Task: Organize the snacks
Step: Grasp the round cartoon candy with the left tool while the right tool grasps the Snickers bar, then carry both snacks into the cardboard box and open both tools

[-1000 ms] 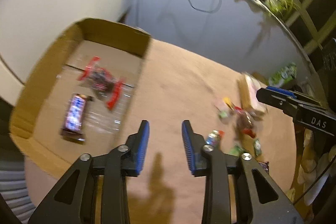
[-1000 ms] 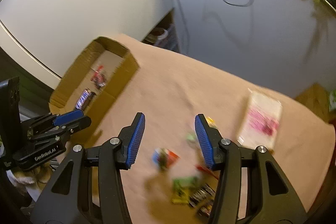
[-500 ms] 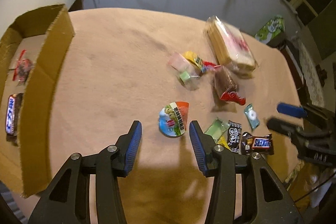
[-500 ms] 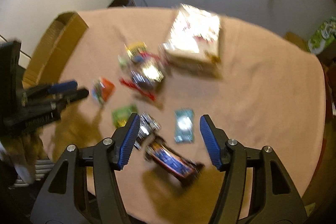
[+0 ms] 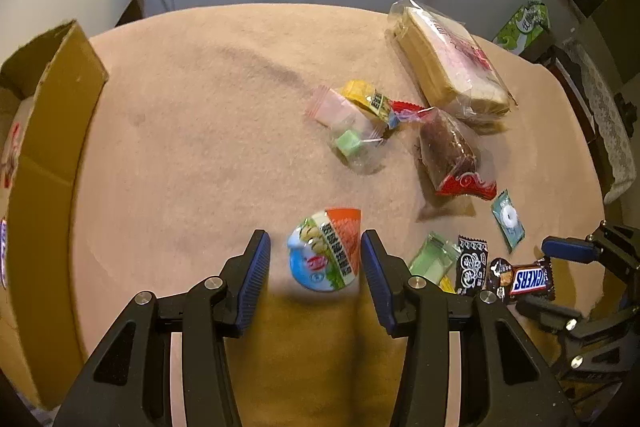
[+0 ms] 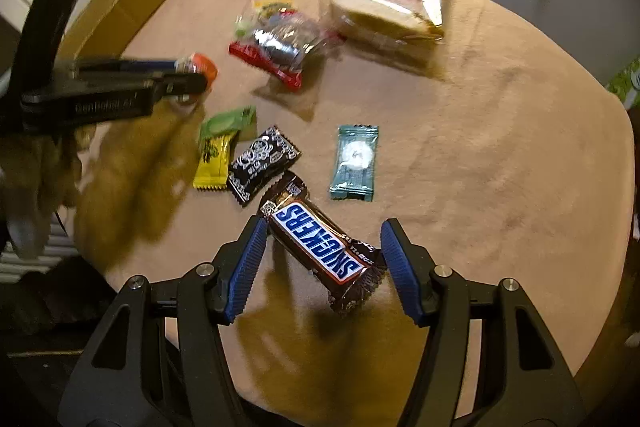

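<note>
Surface: round table (image 5: 192, 131) under a fuzzy tan cloth; cardboard box (image 5: 52, 131) stands at its left edge.
Left gripper (image 5: 316, 269): points steeply down, blue ribbed pads spread on either side of a round foil-lidded jelly cup (image 5: 326, 253), not touching it.
Right gripper (image 6: 322, 269): points steeply down, jaws spread around a glossy brown Snickers bar (image 6: 320, 247) that lies slantwise between them; contact with the pads cannot be told.
Loose snacks: black sweet wrapper (image 6: 262, 165), yellow sachet (image 6: 212, 167), teal mint packet (image 6: 355, 163), flat on the cloth.
Far side: bagged sliced bread (image 5: 450, 65), clear crinkled plastic.
</note>
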The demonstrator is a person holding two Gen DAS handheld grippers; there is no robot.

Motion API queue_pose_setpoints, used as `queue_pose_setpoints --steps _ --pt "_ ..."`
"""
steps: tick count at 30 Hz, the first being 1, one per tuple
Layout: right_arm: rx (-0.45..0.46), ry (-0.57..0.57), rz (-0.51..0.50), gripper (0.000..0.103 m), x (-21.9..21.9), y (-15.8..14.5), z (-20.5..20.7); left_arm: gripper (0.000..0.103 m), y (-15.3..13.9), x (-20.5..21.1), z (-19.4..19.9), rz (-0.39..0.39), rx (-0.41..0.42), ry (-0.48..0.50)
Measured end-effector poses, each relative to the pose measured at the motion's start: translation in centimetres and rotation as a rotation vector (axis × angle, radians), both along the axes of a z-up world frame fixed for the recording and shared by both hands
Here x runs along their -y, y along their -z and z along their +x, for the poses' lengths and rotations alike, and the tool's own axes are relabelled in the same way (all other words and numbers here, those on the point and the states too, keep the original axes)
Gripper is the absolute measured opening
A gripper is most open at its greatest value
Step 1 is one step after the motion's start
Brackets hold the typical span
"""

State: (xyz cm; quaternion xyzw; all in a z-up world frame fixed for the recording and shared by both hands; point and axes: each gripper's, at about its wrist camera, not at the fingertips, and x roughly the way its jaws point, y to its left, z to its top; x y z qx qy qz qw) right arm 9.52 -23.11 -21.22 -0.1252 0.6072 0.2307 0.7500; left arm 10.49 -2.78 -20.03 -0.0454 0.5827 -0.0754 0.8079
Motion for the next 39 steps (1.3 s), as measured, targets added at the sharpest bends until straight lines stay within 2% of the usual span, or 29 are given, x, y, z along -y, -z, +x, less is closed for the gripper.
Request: queue_pose_setpoints --steps 4,8,9,11,17,21,28,39 --pt "-0.013 -0.048 -0.043 0.062 -0.9 0.8 0.0 0.045 0.1 0.9 0.3 0.032 0.021 0.020" --pt "-0.017 -0.088 -0.059 0.061 -1.5 1.3 -0.4 0.036 0.2 1.1 0.1 0.061 0.041 0.037" --pt "-0.017 -0.095 -0.062 0.060 -1.6 1.3 -0.5 0.034 0.2 0.9 0.1 0.058 0.041 0.035" --pt "-0.026 -0.109 -0.056 0.050 -2.1 1.3 -0.6 0.031 0.2 0.6 0.1 0.050 0.041 0.036" --pt "-0.026 -0.151 -0.086 0.036 -3.1 1.6 -1.5 0.030 0.3 0.1 -0.2 0.027 0.044 0.029" --pt "-0.028 -0.145 -0.081 0.032 -3.4 1.8 -1.8 0.029 0.0 -0.9 -0.5 0.001 0.041 0.008" --pt "-0.042 -0.082 -0.022 0.031 -2.7 1.1 -1.2 0.029 -1.2 -1.9 -1.1 -0.027 0.059 -0.016" --pt "0.011 -0.054 0.024 0.031 -2.2 -2.9 0.1 0.029 -3.4 -4.4 -2.5 -0.051 0.114 -0.057"
